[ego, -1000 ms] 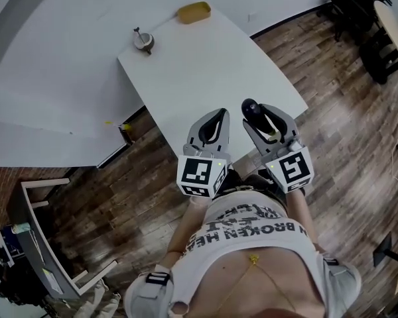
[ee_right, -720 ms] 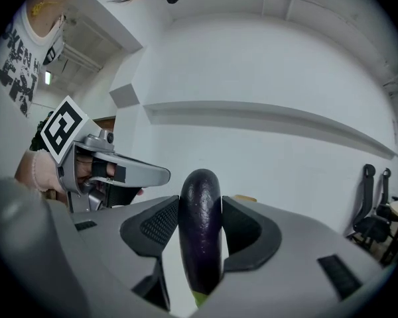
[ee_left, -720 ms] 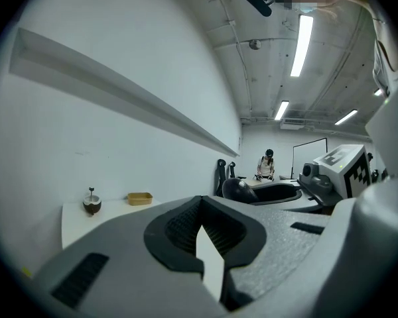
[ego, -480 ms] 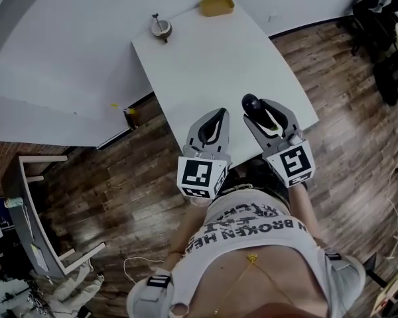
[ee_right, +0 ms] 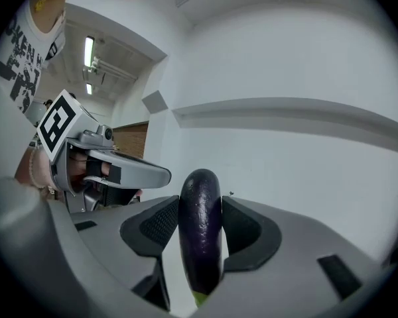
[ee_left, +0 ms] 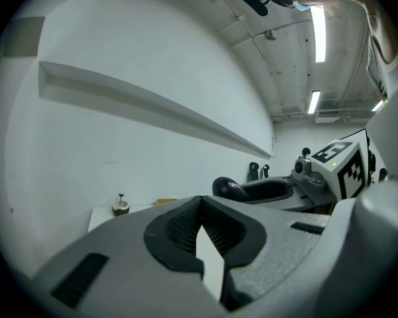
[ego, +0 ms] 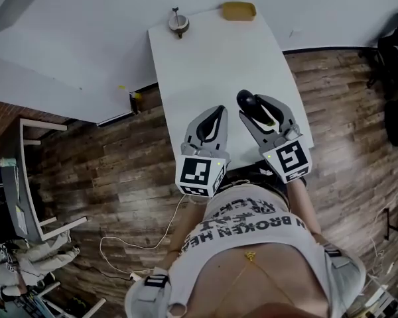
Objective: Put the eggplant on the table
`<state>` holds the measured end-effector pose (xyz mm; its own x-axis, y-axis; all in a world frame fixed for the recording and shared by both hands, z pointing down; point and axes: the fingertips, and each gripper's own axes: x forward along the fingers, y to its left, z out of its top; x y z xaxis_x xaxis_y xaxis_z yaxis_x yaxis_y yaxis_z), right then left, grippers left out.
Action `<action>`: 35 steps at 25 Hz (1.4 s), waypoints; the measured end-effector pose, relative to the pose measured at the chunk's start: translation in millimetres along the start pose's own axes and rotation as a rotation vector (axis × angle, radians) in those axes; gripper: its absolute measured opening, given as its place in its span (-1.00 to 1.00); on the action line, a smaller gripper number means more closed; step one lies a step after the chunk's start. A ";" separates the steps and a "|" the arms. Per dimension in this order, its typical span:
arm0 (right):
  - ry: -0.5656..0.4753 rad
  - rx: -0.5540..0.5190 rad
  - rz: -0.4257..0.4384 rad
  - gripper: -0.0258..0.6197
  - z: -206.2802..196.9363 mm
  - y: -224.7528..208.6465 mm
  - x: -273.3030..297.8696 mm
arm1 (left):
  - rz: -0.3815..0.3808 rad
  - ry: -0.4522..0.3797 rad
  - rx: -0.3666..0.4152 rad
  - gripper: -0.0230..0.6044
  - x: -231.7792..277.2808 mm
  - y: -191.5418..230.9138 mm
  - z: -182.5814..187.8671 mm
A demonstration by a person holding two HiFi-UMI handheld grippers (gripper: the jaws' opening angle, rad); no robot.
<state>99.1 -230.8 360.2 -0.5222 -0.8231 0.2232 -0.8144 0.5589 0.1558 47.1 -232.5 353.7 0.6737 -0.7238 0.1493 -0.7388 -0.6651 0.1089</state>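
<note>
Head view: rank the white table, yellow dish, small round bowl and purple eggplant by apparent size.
Largest: white table
yellow dish
small round bowl and purple eggplant look alike; the eggplant is nearer, partly hidden.

Small round bowl (ego: pixel 178 24) and yellow dish (ego: pixel 238 10) near each other, white cable (ego: pixel 101 250) on wood floor (ego: pixel 106 164).

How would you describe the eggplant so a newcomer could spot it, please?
Find the long white table; two grey grippers hover over its near end. The eggplant is clamped in the right gripper. It is dark glossy purple; the left gripper holds nothing.
</note>
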 end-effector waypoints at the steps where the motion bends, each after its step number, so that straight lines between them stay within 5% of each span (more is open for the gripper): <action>1: 0.001 0.000 0.007 -0.29 -0.7 -3.0 -0.3 | 0.012 0.003 0.007 -0.93 1.9 -1.1 0.0; 17: -0.013 -0.004 0.115 -0.29 -9.7 -3.6 -1.1 | 0.100 -0.012 0.000 -0.93 5.9 -10.9 1.3; 35: 0.115 -0.024 0.153 -0.29 -56.7 13.3 23.1 | 0.148 0.015 -0.031 -0.93 -18.7 1.6 -11.0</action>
<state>90.6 -236.7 422.0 -0.6059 -0.7125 0.3539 -0.7211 0.6797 0.1340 33.0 -217.9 361.9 0.5573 -0.8105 0.1804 -0.8303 -0.5454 0.1147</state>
